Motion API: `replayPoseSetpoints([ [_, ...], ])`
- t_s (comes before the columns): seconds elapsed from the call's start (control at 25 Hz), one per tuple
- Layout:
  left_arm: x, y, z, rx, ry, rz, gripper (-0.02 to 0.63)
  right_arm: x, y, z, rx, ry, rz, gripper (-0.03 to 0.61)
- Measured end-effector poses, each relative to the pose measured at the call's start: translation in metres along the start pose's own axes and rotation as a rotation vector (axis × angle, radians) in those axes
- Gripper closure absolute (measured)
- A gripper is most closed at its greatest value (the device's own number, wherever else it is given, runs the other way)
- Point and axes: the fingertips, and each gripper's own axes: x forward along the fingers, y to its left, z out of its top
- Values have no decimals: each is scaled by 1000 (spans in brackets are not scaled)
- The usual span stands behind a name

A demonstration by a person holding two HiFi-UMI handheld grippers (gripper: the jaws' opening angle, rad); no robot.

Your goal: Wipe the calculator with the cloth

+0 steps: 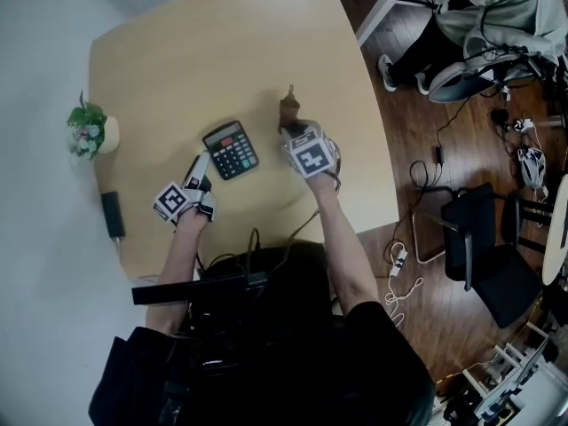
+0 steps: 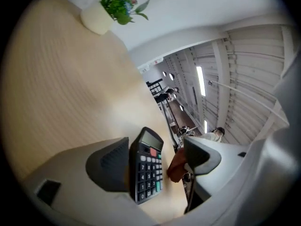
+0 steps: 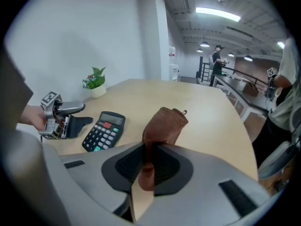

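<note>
Calculator lies beside left claw, gaping empty; right claw pinches cloth (brown).

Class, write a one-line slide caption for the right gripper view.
Right tongs clamp a brown cloth over the table, calculator alongside.

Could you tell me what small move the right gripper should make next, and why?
Probably carry the cloth left and down onto the calculator. The right gripper is shut on the cloth, held right of the calculator and off it; the left gripper stands open at its other side.
</note>
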Motion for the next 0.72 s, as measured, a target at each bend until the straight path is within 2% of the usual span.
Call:
replayPoseSetpoints([
  [0.12,8,15,-1,-74,-11,-19,257,36,38,-13,32,45,156,537],
  [0.24,28,11,0,-66,23,-63,258,65,65,-24,88,79,226,537],
  [0.32,43,4,3,-66,49,-81,258,71,71,-18,131,67,238,537],
  [0.56,63,-8,19,-39,98,-139,256,72,58,-5,149,56,212,537],
  [0.72,41,4,22,-73,51,-108,257,73,50,-2,168,35,210,537],
])
